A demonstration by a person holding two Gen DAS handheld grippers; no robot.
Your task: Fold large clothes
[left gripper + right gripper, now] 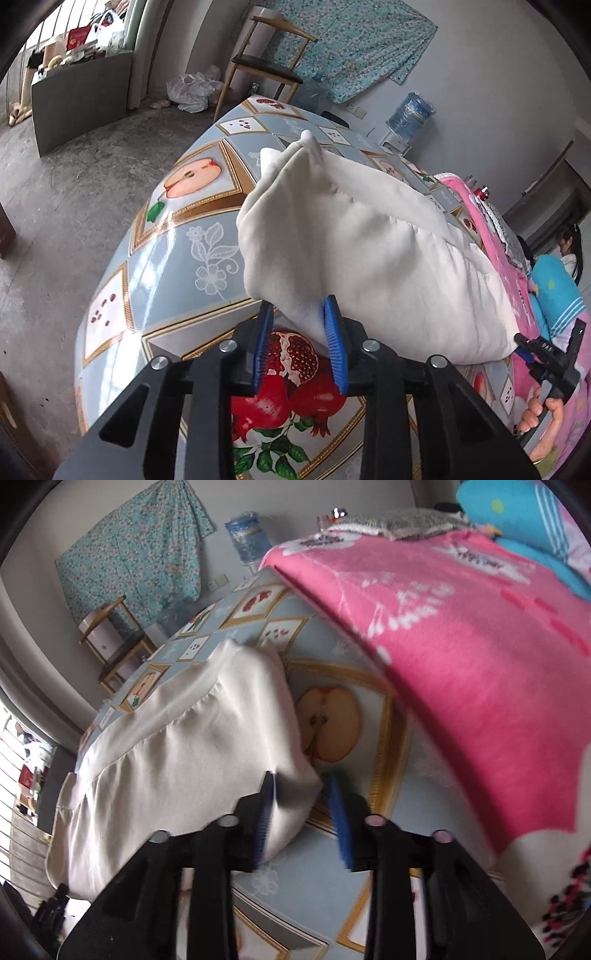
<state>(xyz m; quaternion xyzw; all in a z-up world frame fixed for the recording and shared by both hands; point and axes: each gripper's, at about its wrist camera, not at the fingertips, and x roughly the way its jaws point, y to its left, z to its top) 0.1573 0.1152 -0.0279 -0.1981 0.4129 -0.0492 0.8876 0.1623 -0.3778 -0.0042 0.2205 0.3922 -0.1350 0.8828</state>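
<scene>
1. Cream-white cloth garment (354, 236), folded into a long bundle, lies on the glossy fruit-print tablecloth (177, 266). Its long axis runs from one gripper to the other.
2. Left gripper (301, 343): blue pads part-open, one near corner of the bundle hanging between them. Cloth brushes the right-hand pad; no firm pinch visible.
3. Right gripper (303, 819): jaws wider, the opposite corner against the left-hand pad only, the other pad standing clear over the table. Not gripping, by my reading.
4. Each hand is at its own end; neither is nearer the middle.
5. Room: bare tablecloth beyond the bundle on the far side in left-wrist view. Pink fleece blanket (461, 657) crowds the right end, just beside the bundle.
6. Next fold likely goes end to end.
</scene>
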